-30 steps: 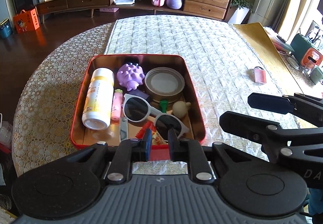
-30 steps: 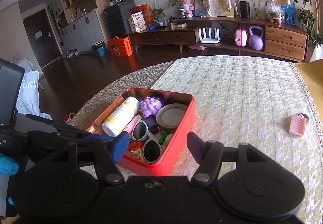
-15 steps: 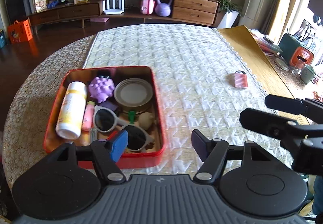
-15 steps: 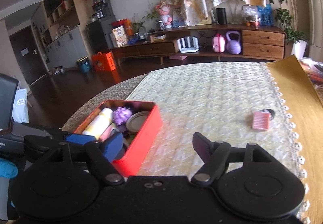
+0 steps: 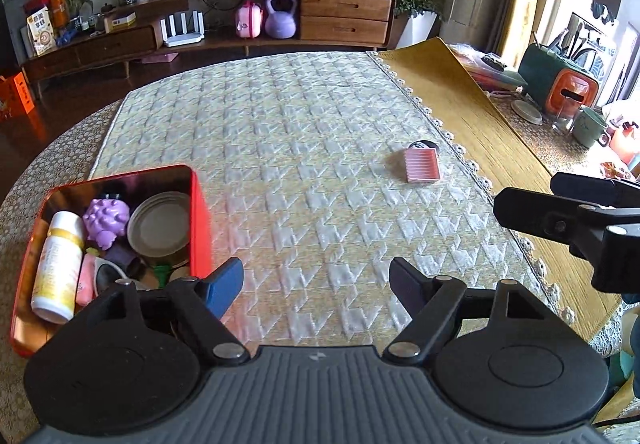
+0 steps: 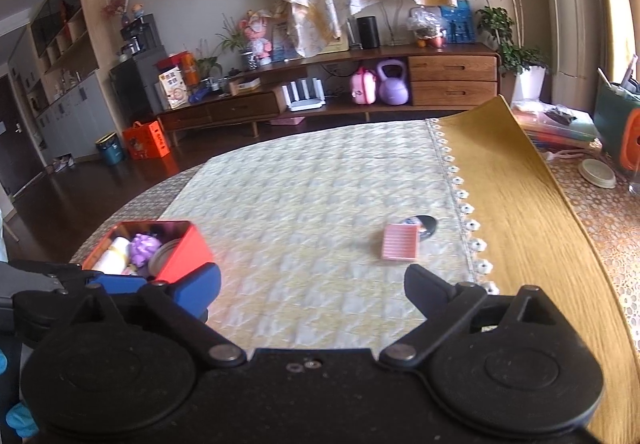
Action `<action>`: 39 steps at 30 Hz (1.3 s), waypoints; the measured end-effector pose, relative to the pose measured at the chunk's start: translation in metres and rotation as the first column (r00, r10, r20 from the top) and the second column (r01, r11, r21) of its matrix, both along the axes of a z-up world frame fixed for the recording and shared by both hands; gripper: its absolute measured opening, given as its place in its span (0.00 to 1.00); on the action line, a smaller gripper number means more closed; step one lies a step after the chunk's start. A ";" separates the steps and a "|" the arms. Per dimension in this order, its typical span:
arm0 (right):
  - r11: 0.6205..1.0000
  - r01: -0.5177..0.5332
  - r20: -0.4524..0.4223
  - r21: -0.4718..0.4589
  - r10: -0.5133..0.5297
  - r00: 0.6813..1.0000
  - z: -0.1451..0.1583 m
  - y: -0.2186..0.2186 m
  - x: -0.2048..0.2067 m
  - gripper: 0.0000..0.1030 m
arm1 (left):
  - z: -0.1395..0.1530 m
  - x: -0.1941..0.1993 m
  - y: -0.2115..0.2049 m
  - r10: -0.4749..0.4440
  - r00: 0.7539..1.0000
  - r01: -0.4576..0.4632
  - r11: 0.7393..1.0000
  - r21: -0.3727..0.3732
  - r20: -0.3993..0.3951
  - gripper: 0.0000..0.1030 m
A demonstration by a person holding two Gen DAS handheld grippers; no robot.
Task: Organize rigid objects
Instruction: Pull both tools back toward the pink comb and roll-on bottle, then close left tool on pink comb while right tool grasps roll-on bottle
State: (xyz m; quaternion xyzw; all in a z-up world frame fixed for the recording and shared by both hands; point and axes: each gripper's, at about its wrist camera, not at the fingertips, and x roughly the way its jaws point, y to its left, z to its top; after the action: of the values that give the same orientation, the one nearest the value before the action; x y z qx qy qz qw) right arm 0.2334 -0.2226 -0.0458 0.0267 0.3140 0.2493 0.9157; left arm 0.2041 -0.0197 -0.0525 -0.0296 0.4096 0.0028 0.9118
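A red tin box (image 5: 200, 212) (image 6: 188, 248) sits at the left of the quilted table cover, holding a white bottle (image 5: 56, 264), a purple spiky toy (image 5: 107, 220), a round tin lid (image 5: 160, 224) and sunglasses, partly hidden by my left gripper. A small pink ribbed object (image 5: 422, 165) (image 6: 400, 242) lies on the cover at the right, against a black round disc (image 5: 425, 145) (image 6: 426, 224). My left gripper (image 5: 316, 284) is open and empty over the bare cover right of the box. My right gripper (image 6: 312, 290) is open and empty, short of the pink object.
A yellow mat (image 5: 472, 116) covers the table's right side beyond a lace edge. A green-orange appliance (image 5: 560, 84), a mug and a dish stand at the far right. A wooden sideboard (image 5: 280, 28) runs along the far wall.
My left gripper opened, left the sunglasses in the box and swung right. My right gripper also turned right, bringing the pink object closer to centre.
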 end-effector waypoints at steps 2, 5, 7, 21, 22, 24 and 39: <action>1.000 0.009 -0.010 -0.006 -0.009 1.000 -0.003 -0.007 0.008 0.99 | -0.002 0.009 -0.010 -0.016 1.000 0.016 1.000 0.002 0.004 0.78; 1.000 0.022 -0.028 -0.018 -0.022 0.999 -0.007 -0.017 0.023 0.99 | -0.006 0.022 -0.022 -0.031 0.999 0.030 1.000 0.005 0.009 0.78; 0.999 0.027 -0.036 -0.021 -0.027 0.999 -0.009 -0.024 0.033 0.99 | -0.010 0.031 -0.029 -0.036 0.999 0.036 0.999 0.005 0.009 0.78; 0.993 0.099 -0.130 -0.065 -0.106 0.986 -0.034 -0.051 0.122 0.99 | -0.045 0.096 -0.076 -0.085 0.996 0.085 0.996 0.035 -0.012 0.78; 0.992 0.100 -0.136 -0.070 -0.109 0.985 -0.036 -0.051 0.127 0.99 | -0.048 0.101 -0.079 -0.088 0.996 0.089 0.995 0.034 -0.013 0.78; 0.992 0.100 -0.147 -0.080 -0.111 0.983 -0.041 -0.051 0.139 0.99 | -0.054 0.108 -0.085 -0.097 0.995 0.097 0.995 0.037 -0.009 0.78; 0.992 0.088 -0.204 -0.092 -0.105 0.973 -0.067 -0.034 0.193 0.97 | -0.087 0.161 -0.114 -0.103 0.994 0.102 0.994 0.035 0.030 0.78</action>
State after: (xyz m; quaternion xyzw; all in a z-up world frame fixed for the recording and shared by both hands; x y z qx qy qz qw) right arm 0.4262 -0.2562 -0.1128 0.0302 0.4164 0.1871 0.8892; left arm 0.3648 -0.1333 -0.1392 0.0068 0.3960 -0.0376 0.9175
